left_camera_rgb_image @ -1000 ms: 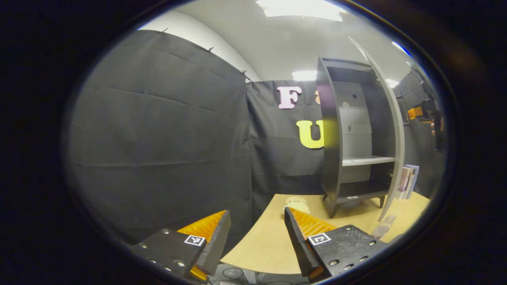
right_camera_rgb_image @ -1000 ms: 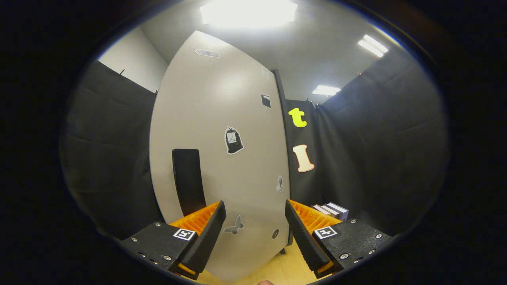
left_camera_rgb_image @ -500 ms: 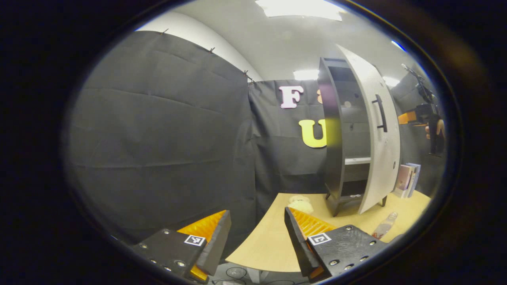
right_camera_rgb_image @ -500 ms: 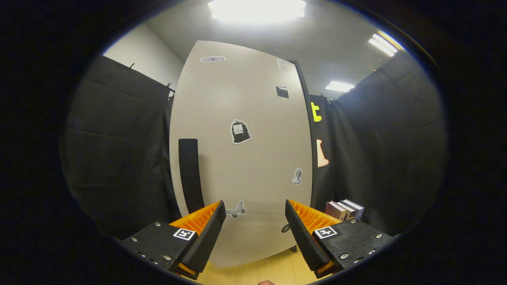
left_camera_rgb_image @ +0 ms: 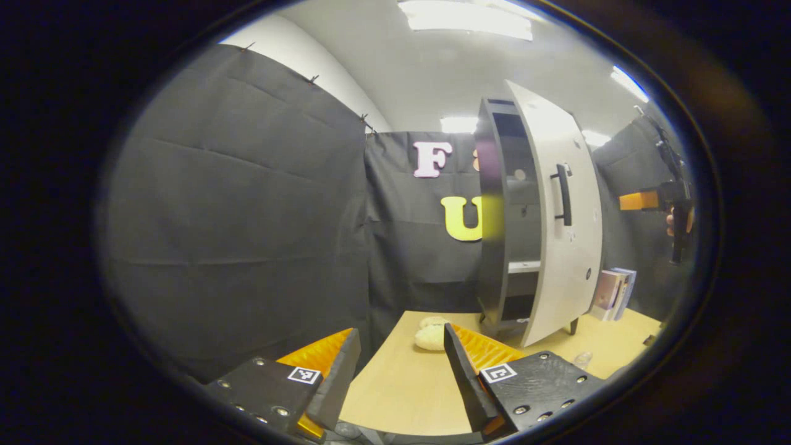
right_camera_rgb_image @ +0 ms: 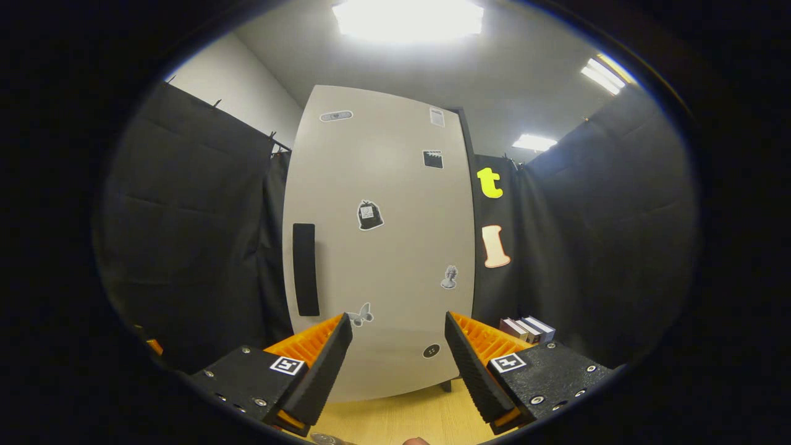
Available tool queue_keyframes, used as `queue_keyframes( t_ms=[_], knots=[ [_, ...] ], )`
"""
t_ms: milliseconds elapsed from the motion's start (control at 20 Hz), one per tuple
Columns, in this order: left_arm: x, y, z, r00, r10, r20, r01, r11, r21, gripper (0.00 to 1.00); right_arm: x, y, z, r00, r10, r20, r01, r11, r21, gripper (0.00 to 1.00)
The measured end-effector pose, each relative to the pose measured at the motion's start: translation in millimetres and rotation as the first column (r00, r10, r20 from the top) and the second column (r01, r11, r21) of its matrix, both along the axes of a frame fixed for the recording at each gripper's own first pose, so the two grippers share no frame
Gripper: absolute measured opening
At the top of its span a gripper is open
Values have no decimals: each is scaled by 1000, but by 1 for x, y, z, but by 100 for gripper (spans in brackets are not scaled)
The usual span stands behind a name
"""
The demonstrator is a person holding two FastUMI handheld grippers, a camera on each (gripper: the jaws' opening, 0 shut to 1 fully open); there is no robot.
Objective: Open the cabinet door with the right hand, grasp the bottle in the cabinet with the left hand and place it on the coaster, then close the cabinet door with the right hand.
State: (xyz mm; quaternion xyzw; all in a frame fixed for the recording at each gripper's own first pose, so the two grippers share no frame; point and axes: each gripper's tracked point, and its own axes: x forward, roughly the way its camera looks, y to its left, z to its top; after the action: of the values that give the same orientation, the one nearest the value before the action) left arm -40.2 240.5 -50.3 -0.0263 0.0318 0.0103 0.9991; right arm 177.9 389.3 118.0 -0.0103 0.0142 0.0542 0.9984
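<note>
Right gripper view: my right gripper (right_camera_rgb_image: 398, 361) gapes empty before the cabinet door (right_camera_rgb_image: 383, 247), nearly closed, just the final push left.

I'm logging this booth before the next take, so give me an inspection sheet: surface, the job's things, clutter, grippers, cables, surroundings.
Surface: light wooden table, bare in front of the left gripper.
Job's things: cabinet stands on the table; cabinet door nearly shut, a gap open on the handle side in the left gripper view; door handle untouched. A clear object, possibly the bottle, lies at the table's right edge; coaster cannot be confirmed.
Clutter: books beside the cabinet; pale fluffy object on the table.
Grippers: left gripper open, empty; right gripper open, empty, facing the door.
Cables: nothing seen.
Surroundings: black cloth wall, ceiling lights.
</note>
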Motion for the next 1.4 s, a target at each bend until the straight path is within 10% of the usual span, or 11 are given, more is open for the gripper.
queue_keyframes(
  t_ms=[700,850,1400],
  knots=[
    [-1,-59,44,989,-138,61,141,989,-45,72,-47,-129,6,999,-36,17,37,998,-41,93],
    [-1,-70,46,988,-141,61,144,989,-44,84,-51,-155,0,999,-49,3,49,998,-26,94],
    [-2,-82,47,992,-119,44,121,992,-45,75,-47,-194,-20,997,-53,-47,55,998,34,93]
  ],
)
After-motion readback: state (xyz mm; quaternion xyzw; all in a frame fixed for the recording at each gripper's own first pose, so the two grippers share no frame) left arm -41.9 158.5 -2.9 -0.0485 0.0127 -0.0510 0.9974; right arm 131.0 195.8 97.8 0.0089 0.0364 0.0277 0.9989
